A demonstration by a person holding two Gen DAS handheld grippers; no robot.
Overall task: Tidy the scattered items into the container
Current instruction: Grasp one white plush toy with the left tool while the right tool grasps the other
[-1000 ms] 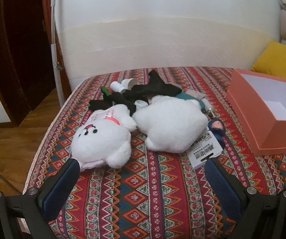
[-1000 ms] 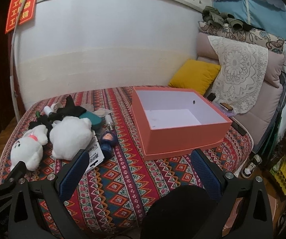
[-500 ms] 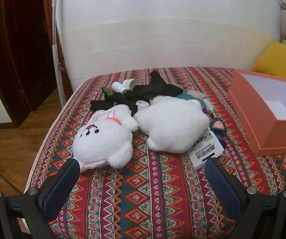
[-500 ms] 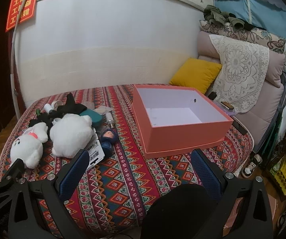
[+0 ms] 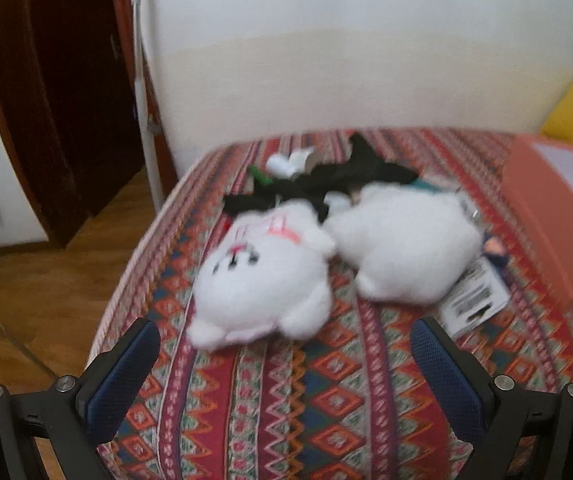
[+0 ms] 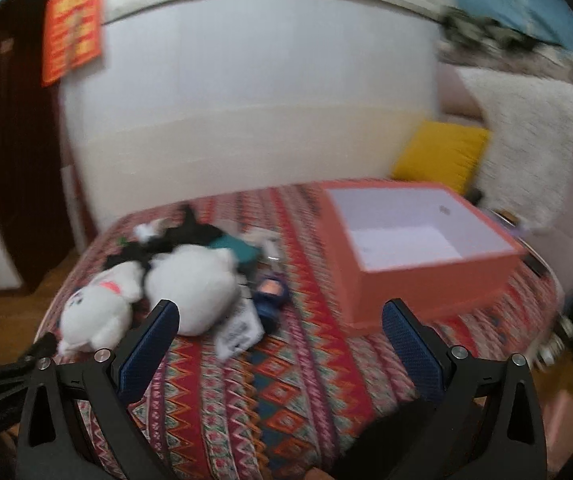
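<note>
Left wrist view showed a fluffy white plush cat (image 5: 262, 276) just ahead of the left gripper (image 5: 286, 354), spread wide and empty; the right gripper (image 6: 280, 332) likewise gaped empty beside the rigid orange box (image 6: 430, 280).

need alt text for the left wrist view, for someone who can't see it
Blurred view: open left gripper above a patterned bedspread, facing two white plush toys beside dark clothing. An orange box sits at right.

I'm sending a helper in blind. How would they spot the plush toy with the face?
On the patterned bed, left of the orange box, lies a heap of toys. Two white plush toys sit at its near edge; take the left one, with black eyes and a pink collar. Its neighbour is a plain white lump.
</note>
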